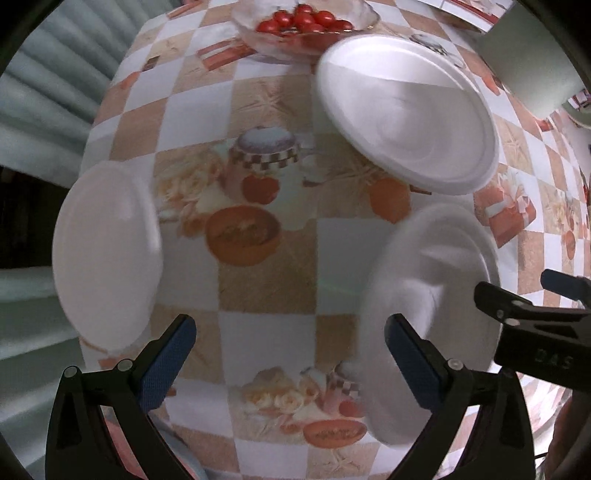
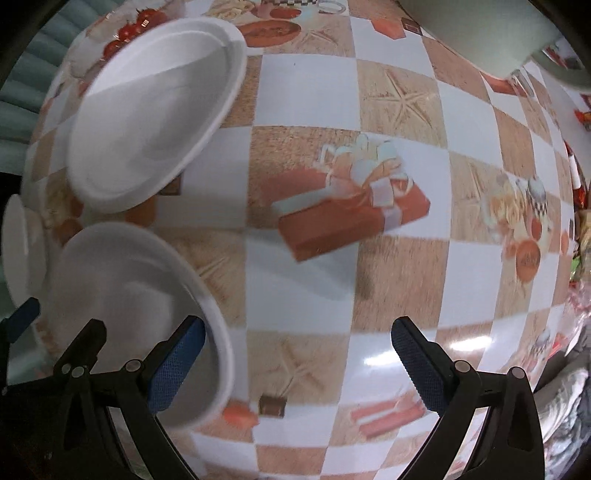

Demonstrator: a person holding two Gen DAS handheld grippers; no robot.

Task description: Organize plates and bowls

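Observation:
Three white foam plates lie on a checkered tablecloth. In the left wrist view one plate is at the left edge, one is far right, and one is near right. My left gripper is open and empty above the cloth between them. The right gripper's fingers reach in over the near right plate. In the right wrist view my right gripper is open and empty, its left finger over the near plate. The far plate is upper left.
A glass bowl of cherry tomatoes stands at the far side of the table. A grey-green box sits at the far right. The table's left edge drops off beside the left plate. Clutter lines the right edge.

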